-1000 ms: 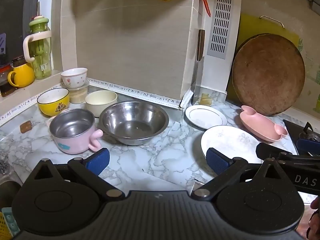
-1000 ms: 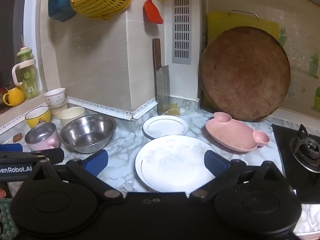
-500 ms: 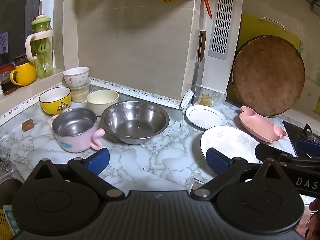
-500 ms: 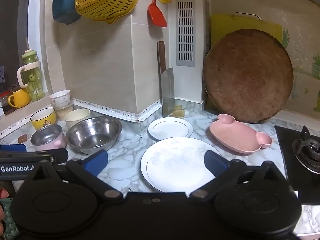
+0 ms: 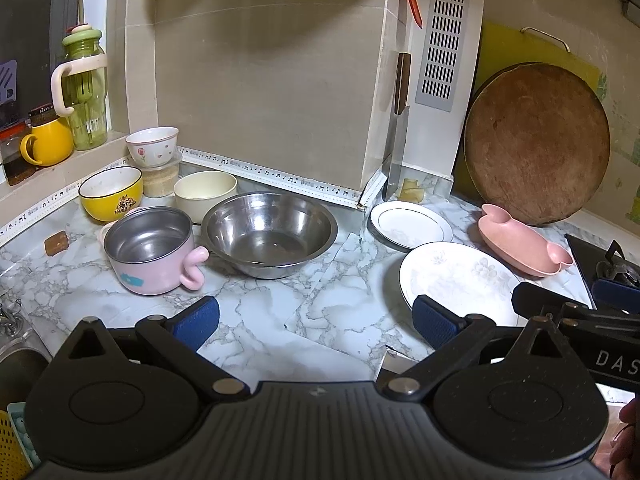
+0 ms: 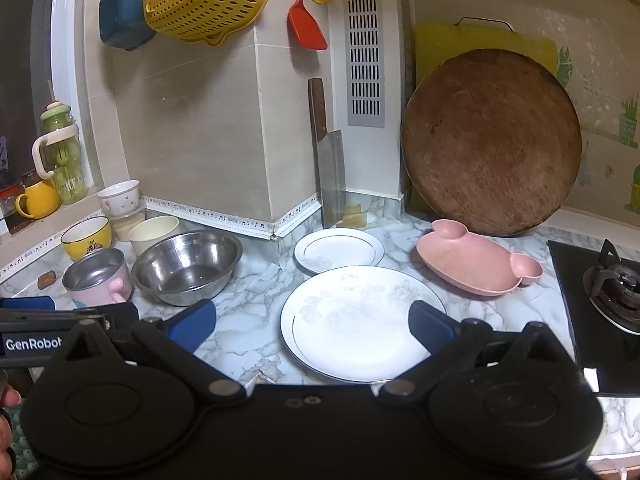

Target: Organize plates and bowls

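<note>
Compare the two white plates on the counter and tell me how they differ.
The large white plate is clearly wider than the small white plate. The large one carries a faint floral print; the small one looks mostly plain inside its thin dark rim line. The large one lies nearer, between the right gripper's open fingers; the small one sits behind it, by the cleaver. Both are round, empty and flat on the marble counter.

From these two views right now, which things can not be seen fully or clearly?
- Large white plate: near edge hidden by the right gripper body, right wrist view.
- Yellow cutting board: mostly hidden behind the round wooden board.
- Plastic container: the small flowered bowl covers it; contents too small to tell.
- Sink: cut off by the left edge, left wrist view.
</note>
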Demonstrator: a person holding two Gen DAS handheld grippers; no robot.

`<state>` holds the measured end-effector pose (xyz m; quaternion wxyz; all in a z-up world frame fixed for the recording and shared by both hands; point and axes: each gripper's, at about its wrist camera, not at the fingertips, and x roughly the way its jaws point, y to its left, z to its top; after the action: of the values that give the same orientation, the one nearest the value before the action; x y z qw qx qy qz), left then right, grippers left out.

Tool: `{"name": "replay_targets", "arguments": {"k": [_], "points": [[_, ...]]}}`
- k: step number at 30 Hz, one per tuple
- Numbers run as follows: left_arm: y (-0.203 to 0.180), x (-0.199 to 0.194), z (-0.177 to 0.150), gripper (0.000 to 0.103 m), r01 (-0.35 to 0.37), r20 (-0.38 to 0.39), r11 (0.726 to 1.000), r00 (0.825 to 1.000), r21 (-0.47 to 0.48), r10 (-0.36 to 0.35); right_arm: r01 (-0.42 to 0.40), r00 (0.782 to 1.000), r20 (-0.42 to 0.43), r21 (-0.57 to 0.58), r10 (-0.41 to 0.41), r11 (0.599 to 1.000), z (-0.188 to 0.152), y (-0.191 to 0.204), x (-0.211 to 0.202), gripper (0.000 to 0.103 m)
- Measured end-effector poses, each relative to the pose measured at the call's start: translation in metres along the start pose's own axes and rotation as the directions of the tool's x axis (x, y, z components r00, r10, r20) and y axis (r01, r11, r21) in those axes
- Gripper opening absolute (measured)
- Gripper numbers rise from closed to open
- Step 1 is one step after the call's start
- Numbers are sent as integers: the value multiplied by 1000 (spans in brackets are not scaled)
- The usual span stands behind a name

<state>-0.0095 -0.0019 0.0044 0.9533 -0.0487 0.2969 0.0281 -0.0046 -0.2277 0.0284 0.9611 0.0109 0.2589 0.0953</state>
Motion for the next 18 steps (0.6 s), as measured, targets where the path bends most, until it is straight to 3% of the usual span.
{"name": "replay_targets", "arguments": {"k": [18], "points": [[-2,1,0,103,-13,-4,1000,1000,0,13,-2,1000,0,4,2,1000,-1,-1,0,103]]}}
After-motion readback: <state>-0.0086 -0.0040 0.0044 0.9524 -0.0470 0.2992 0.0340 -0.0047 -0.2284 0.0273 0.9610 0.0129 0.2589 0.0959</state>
